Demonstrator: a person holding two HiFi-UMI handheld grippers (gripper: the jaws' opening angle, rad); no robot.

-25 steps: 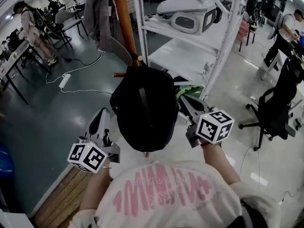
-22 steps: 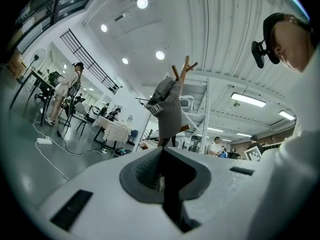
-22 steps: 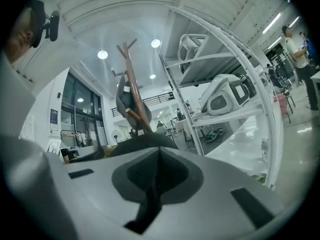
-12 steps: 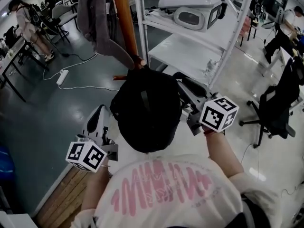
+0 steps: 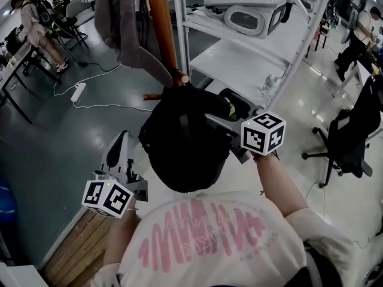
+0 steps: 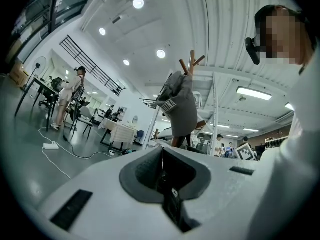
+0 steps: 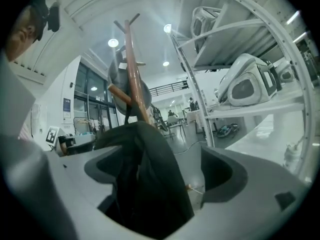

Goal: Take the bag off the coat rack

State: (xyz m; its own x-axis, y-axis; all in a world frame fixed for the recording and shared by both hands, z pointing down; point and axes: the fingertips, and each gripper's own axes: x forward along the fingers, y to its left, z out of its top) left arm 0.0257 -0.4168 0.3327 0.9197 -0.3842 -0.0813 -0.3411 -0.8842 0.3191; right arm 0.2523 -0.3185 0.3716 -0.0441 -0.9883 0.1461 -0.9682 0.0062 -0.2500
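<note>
A black bag (image 5: 185,139) hangs from a peg of the brown coat rack pole (image 5: 160,23), just in front of me. My right gripper (image 5: 224,115) reaches in from the right at the bag's upper side. Its jaws are opening wide, and in the right gripper view (image 7: 162,159) the black bag (image 7: 145,174) fills the gap, with the right pad apart from it. The pole (image 7: 132,69) rises behind. My left gripper (image 5: 119,145) hangs lower left of the bag, shut and empty (image 6: 162,151). A grey garment (image 5: 122,23) hangs higher on the rack.
White metal shelving (image 5: 287,46) with white machines (image 5: 251,11) stands close on the right of the rack. A black office chair (image 5: 350,136) is at far right. A power strip (image 5: 78,91) with cable lies on the floor at left, near a person (image 5: 36,23).
My right gripper has moved left onto the bag and its jaws have gone from shut to wide apart around the bag. The left gripper has stayed in place.
</note>
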